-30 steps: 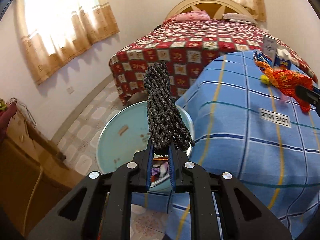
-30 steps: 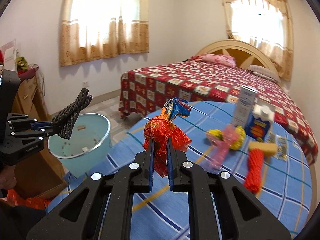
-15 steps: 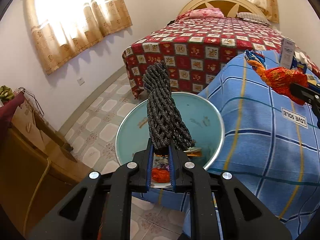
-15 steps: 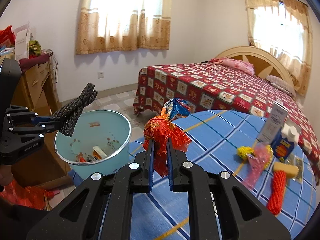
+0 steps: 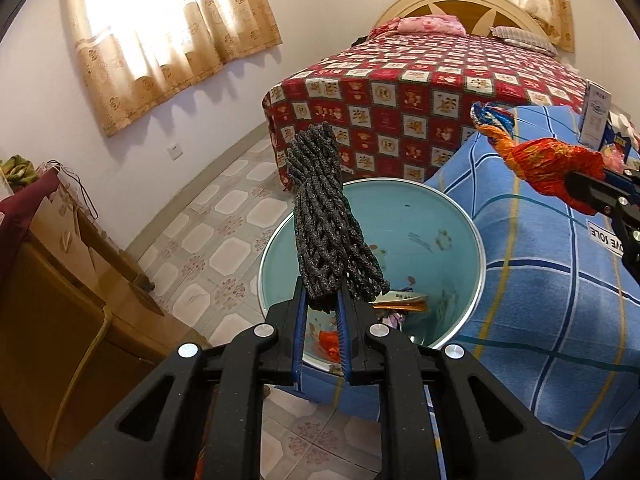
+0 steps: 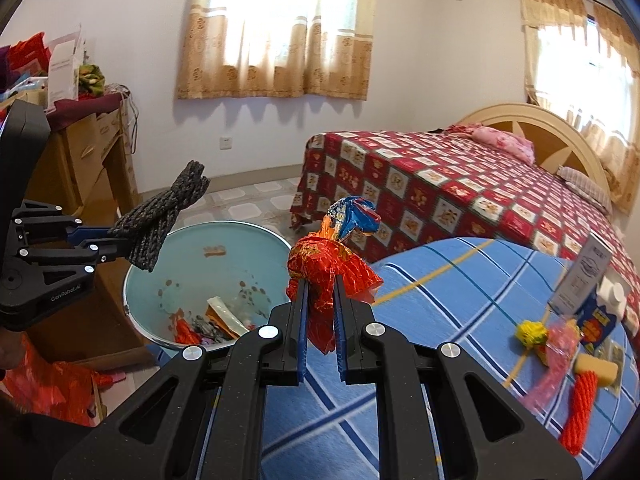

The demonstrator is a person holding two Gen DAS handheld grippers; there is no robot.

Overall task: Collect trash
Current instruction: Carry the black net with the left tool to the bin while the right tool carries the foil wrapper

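My left gripper (image 5: 322, 292) is shut on a black foam net sleeve (image 5: 326, 216) and holds it above the light-blue trash bin (image 5: 460, 216), which has wrappers at its bottom. The sleeve (image 6: 164, 216) and bin (image 6: 224, 240) also show in the right wrist view. My right gripper (image 6: 320, 292) is shut on a crumpled red foil wrapper (image 6: 328, 268) with a blue tip, just right of the bin over the edge of the blue checked table (image 6: 460, 292). The wrapper also shows in the left wrist view (image 5: 552, 164).
On the table at right lie a red net sleeve (image 6: 580, 412), a pink and yellow wrapper (image 6: 552, 344), a yellow sponge (image 6: 596, 368) and cartons (image 6: 584, 276). A bed (image 6: 440, 188) stands behind. Wooden furniture (image 5: 60, 304) stands left of the bin.
Both grippers have moved left toward the bin with their loads. The black sleeve now hangs over the bin's opening, and the red wrapper has come close to the bin's right rim.
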